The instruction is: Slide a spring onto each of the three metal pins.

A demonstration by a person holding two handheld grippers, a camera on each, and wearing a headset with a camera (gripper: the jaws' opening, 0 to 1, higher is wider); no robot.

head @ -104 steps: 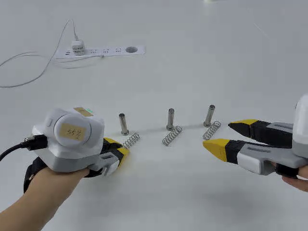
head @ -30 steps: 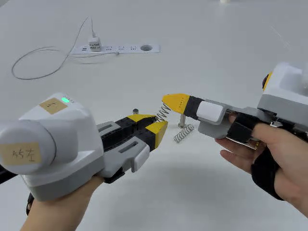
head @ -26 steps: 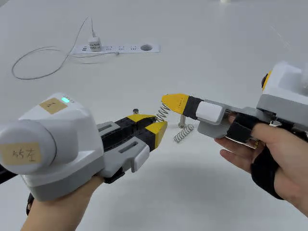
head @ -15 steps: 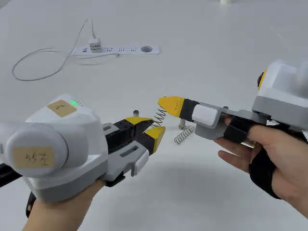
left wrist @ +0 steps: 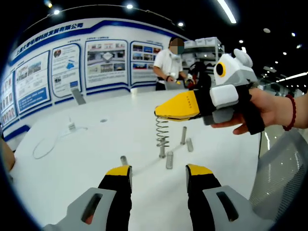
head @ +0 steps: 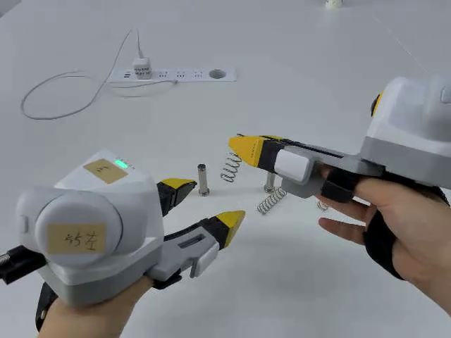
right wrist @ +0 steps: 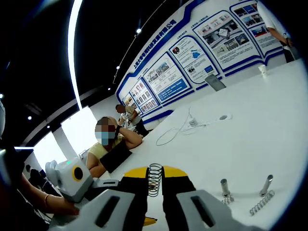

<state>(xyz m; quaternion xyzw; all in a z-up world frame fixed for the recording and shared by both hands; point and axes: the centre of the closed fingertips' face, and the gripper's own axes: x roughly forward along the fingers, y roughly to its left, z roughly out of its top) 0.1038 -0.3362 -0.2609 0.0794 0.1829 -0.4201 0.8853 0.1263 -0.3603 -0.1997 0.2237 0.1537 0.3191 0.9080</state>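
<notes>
Above the table [head: 317,84], held spring [head: 230,167]: long axis nearly upright, free end pointing down, between 2 pins.
Look: thin grey wire coil, open turns.
Right gripper [head: 237,146]: jaws pinching the spring's top end.
Left gripper [head: 211,200]: jaws spread, holding nothing.
Pins: 2 upright, left pin [head: 203,179] and half-hidden pin [head: 270,182].
Lying spring [head: 271,201]: 1, beside the half-hidden pin.
</notes>
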